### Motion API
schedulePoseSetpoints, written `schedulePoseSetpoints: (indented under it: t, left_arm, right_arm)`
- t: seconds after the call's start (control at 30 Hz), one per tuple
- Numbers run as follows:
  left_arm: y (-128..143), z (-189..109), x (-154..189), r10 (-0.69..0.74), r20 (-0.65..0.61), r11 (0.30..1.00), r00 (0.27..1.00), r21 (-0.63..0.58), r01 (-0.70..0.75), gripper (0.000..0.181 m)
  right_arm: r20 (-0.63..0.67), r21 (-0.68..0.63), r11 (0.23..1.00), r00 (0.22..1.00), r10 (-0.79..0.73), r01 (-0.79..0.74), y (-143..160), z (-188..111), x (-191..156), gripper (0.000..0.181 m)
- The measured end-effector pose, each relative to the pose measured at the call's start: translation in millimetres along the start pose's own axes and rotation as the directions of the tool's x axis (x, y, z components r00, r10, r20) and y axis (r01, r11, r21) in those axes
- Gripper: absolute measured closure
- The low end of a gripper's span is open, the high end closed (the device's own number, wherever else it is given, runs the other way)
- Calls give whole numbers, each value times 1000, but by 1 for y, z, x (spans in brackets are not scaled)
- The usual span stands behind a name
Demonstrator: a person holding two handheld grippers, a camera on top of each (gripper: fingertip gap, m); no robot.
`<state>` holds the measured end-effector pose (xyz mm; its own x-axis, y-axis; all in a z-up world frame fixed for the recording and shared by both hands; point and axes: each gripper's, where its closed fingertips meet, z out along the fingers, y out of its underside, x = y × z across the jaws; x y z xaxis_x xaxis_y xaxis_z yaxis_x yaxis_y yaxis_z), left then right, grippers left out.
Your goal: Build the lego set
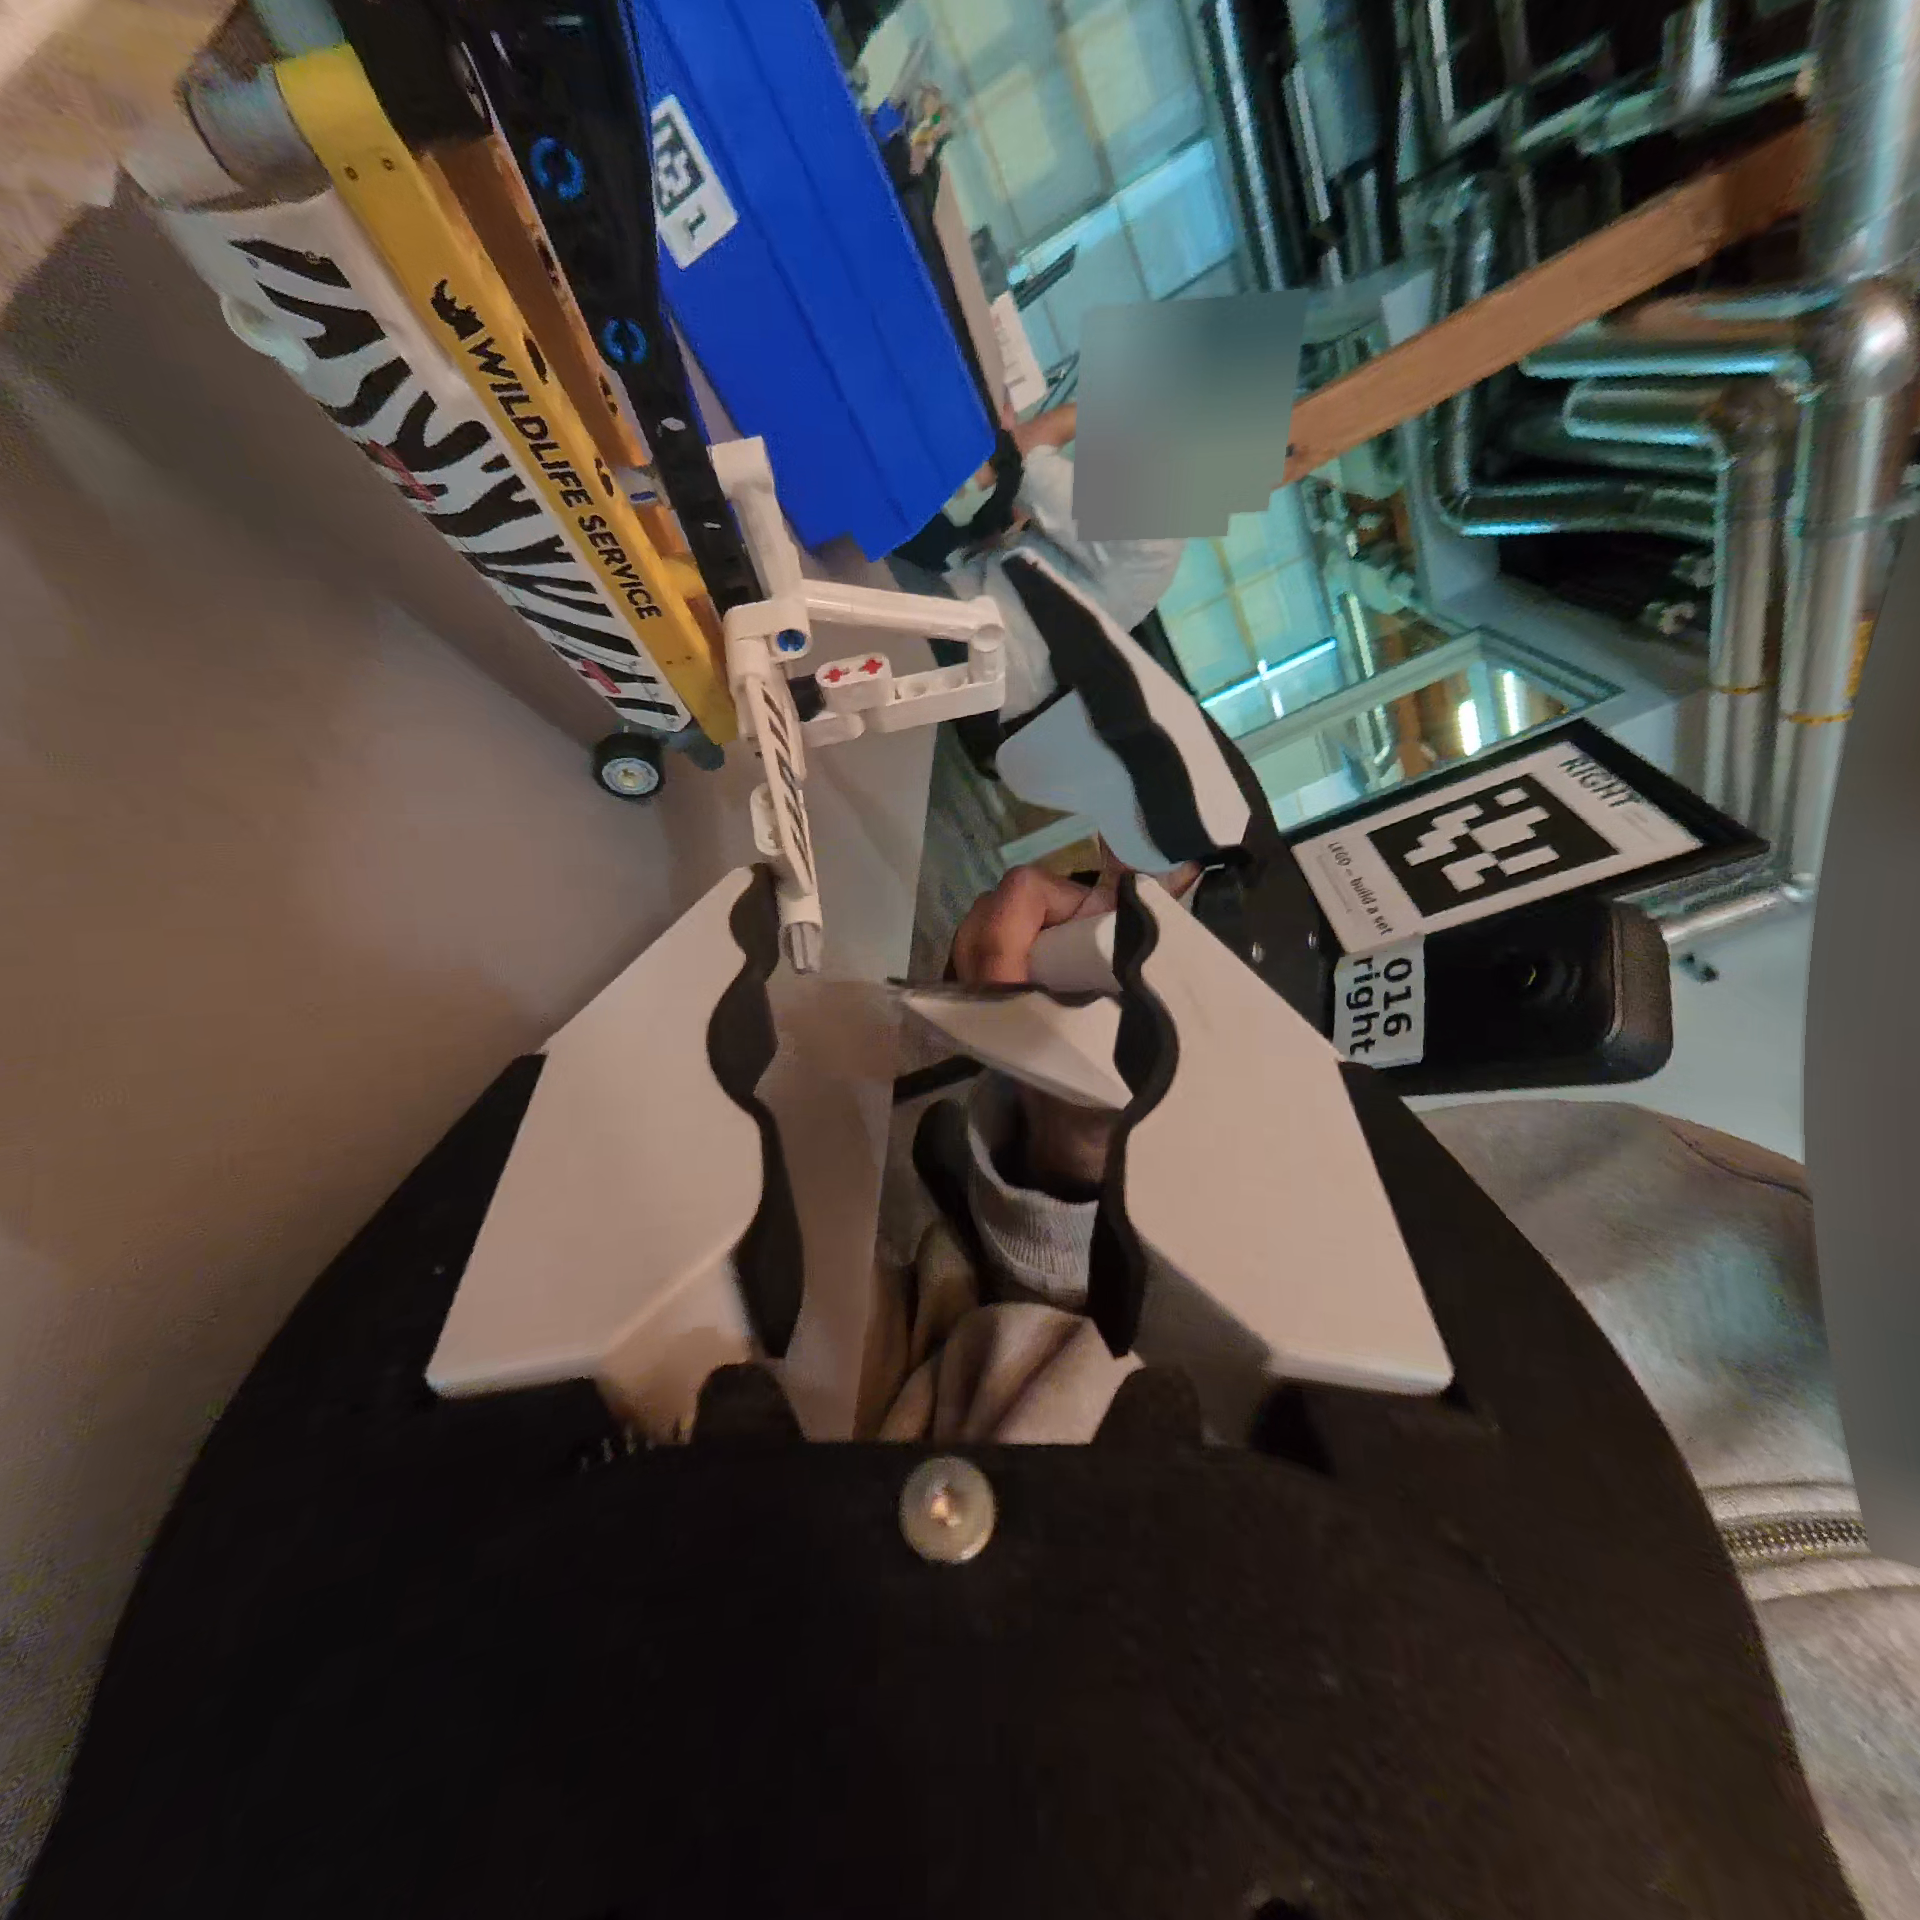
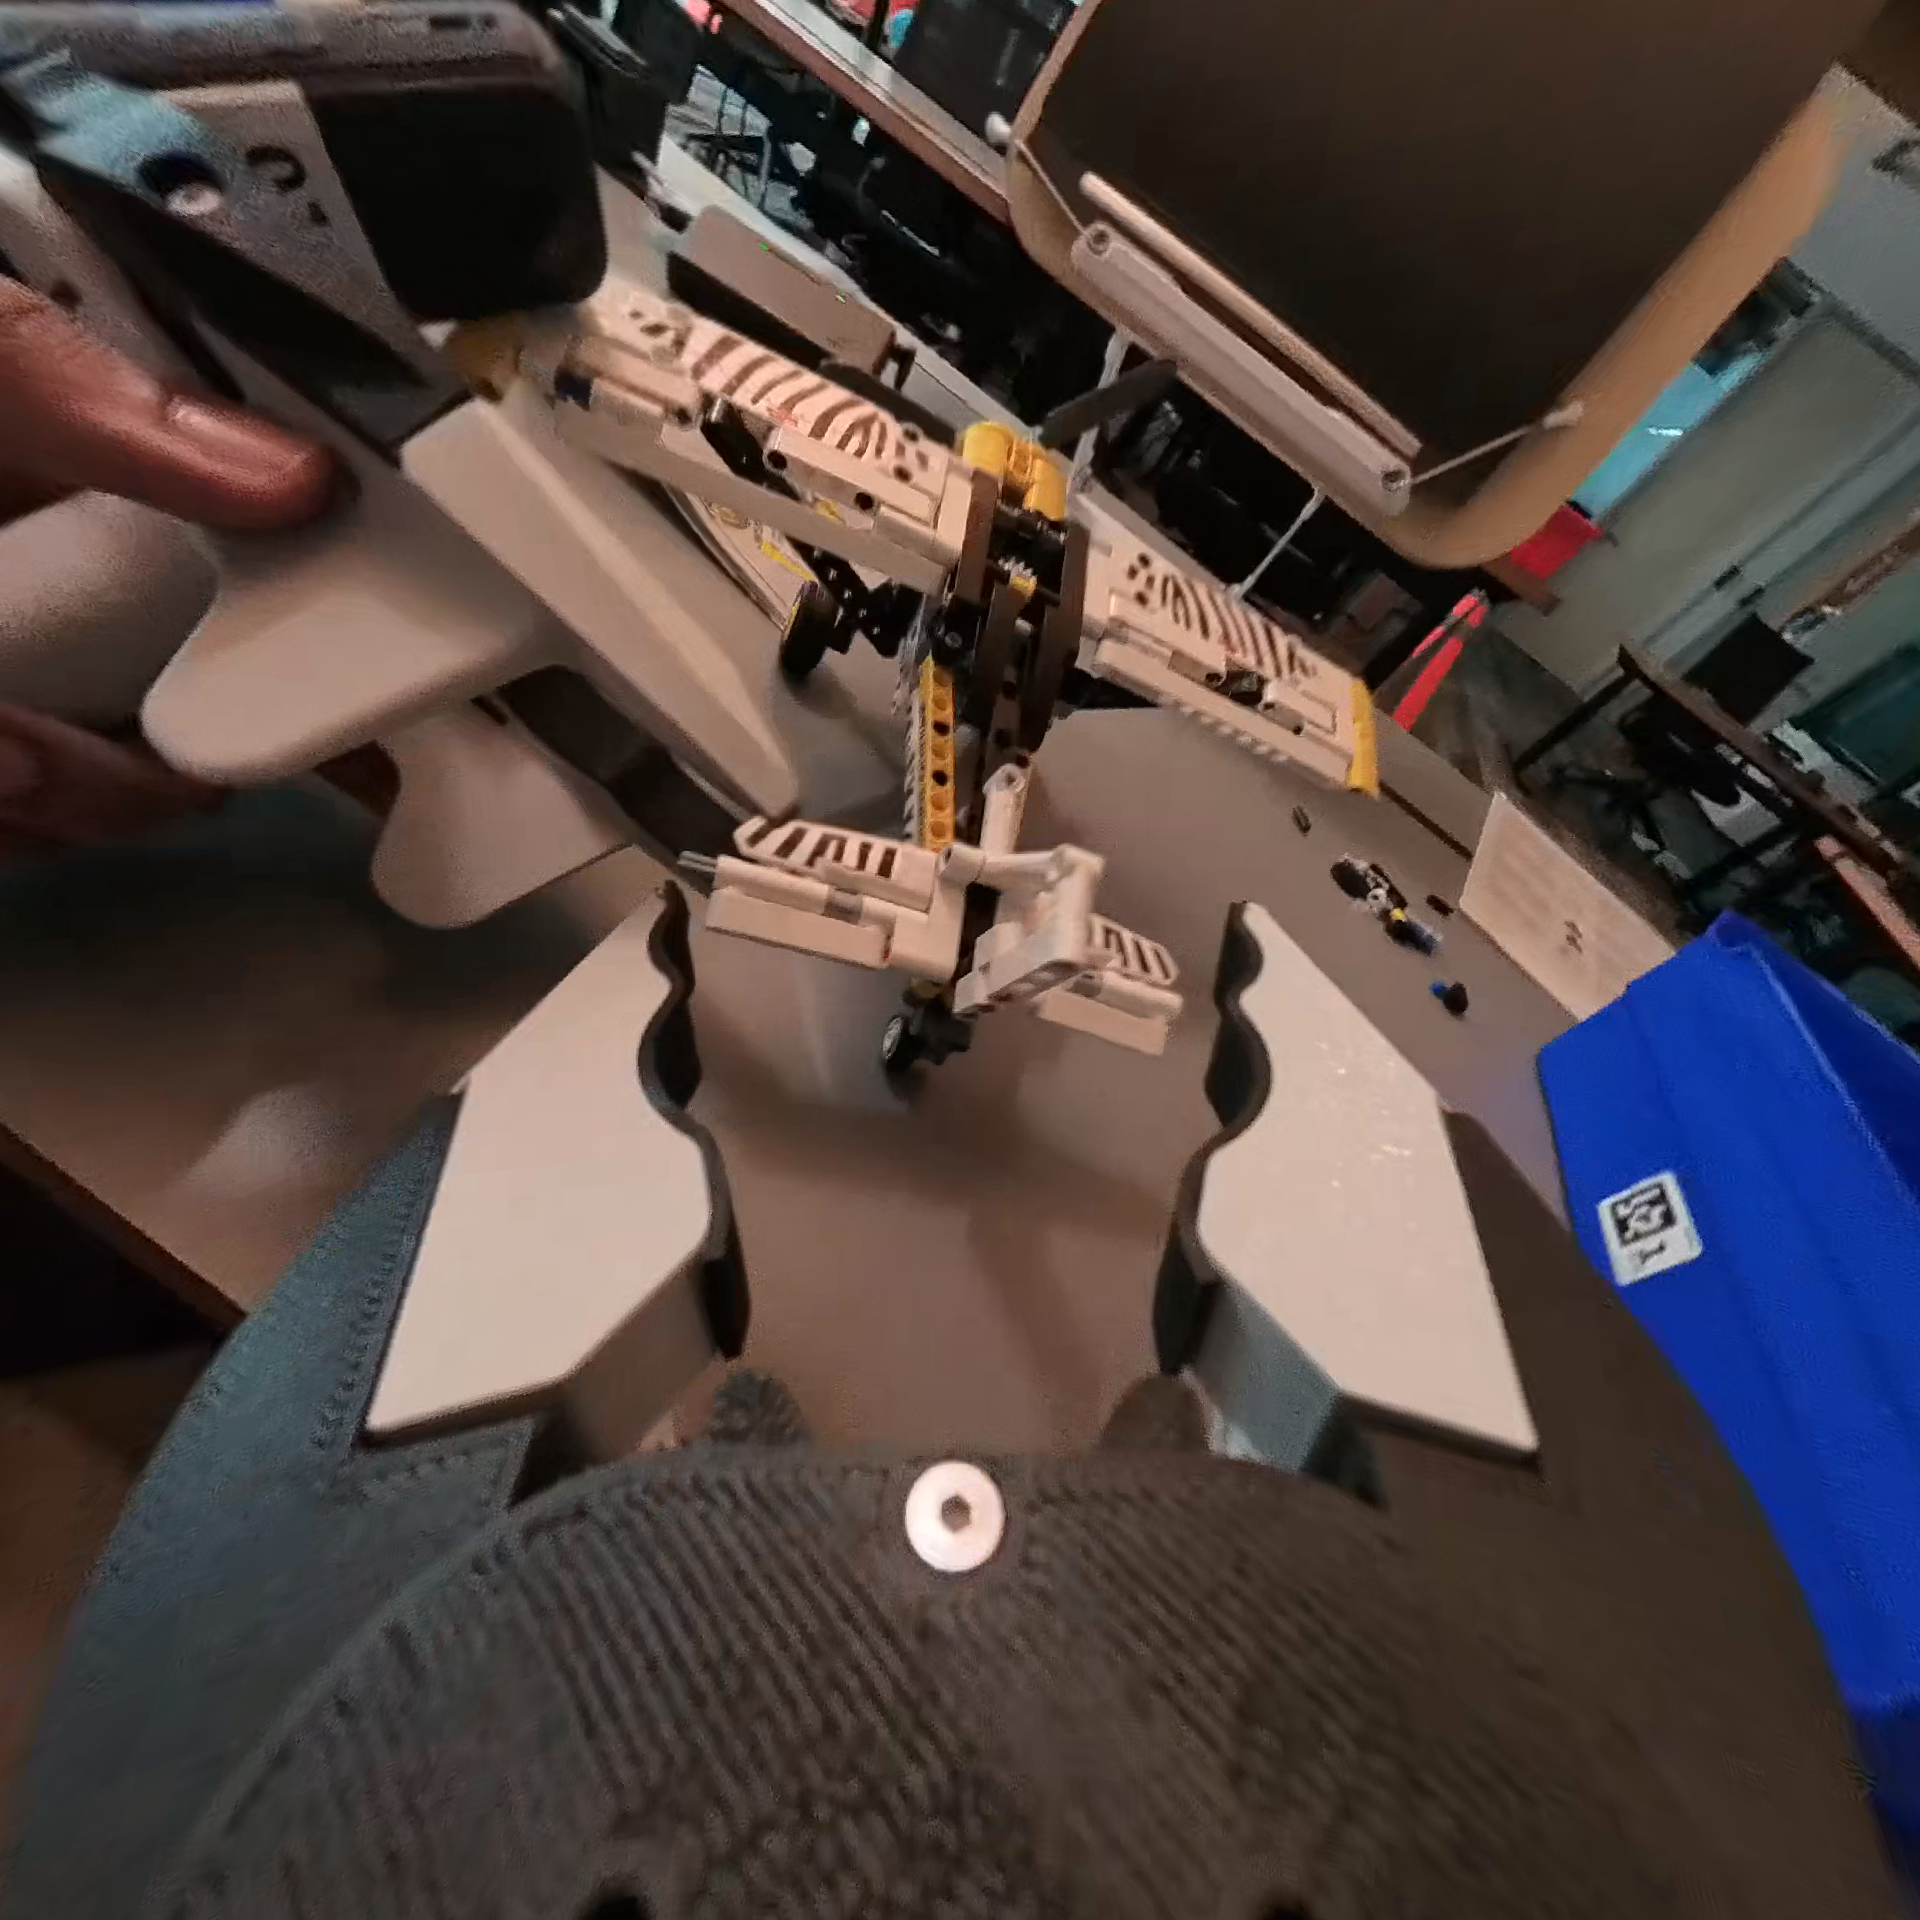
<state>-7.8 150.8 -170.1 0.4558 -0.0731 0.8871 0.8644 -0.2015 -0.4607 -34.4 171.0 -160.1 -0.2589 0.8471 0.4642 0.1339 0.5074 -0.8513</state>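
Right hand-held gripper (image 2: 951,935) agape, plane tail (image 2: 935,914) ahead

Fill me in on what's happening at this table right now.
A person is building a lego plane with zebra-striped white wings and a yellow and black body, using a handheld gripper in each hand. The plane stands on the grey table. Both the left gripper and the right gripper are open and hold nothing; each points at the plane's tail end. A few small loose parts lie on the table beyond it, beside a blue bin.
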Motion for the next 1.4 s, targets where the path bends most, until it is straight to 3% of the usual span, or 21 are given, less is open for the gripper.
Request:
schedulePoseSetpoints:
  t: [0.07,0.13,0.2,0.27,0.4,0.57,0.7,0.83,0.93,1.0,1.07,1.13,1.17,1.23,1.3,1.4]
  left_arm:
    - [0,-1,4,7,-30,999,1000,43,-6,117]
    - [0,-4,5,20,-36,997,999,82,-17,110]
    - [0,-9,7,38,-39,993,999,115,-33,112]
    - [-4,-17,8,61,-30,986,998,159,-55,120]
    - [-8,-35,-1,143,88,975,986,157,-155,145]
    - [-9,-41,-19,228,279,962,933,84,-260,154]
    - [-8,-43,-14,455,362,882,814,-54,-469,147]
    - [-15,-55,1,697,389,703,602,-207,-680,120]
    - [-21,-57,11,862,303,501,406,-397,-769,96]
    - [-20,-55,16,951,135,306,278,-541,-784,74]
    - [-25,-52,14,994,-43,54,105,-629,-775,55]
    - [-29,-44,8,972,-237,-166,-6,-660,-732,57]
    - [-29,-37,5,952,-307,-215,0,-666,-715,55]
    - [-27,-20,2,908,-405,-227,103,-685,-692,54]
    - [-32,-3,-4,867,-472,-251,162,-692,-676,57]
    - [-37,4,-36,784,-581,-372,220,-722,-584,51]
  right_arm:
    - [88,1,1000,996,3,-3,-6,-2,2,92]
    - [204,-7,998,977,68,-68,-9,-5,3,87]
    - [360,-41,985,917,173,-169,-7,-9,-5,98]
    - [424,-99,957,859,288,-272,-1,-9,-6,108]
    - [354,-134,928,858,372,-347,11,1,2,119]
    - [192,-154,953,939,287,-260,20,14,8,105]
    - [209,-150,951,932,296,-269,20,12,11,102]
    - [297,-185,895,845,445,-406,27,12,15,106]
    - [356,-228,860,783,510,-457,31,11,9,107]
    - [370,-232,857,774,514,-459,32,9,4,107]
    - [386,-238,853,760,523,-465,33,7,-4,108]
    - [401,-250,840,738,543,-482,33,6,-13,108]
    - [406,-254,832,727,554,-493,32,6,-17,109]
    - [403,-260,822,717,569,-507,31,6,-25,111]
    - [394,-264,832,732,555,-489,31,7,-32,109]
    - [372,-288,848,763,528,-446,36,10,-38,105]
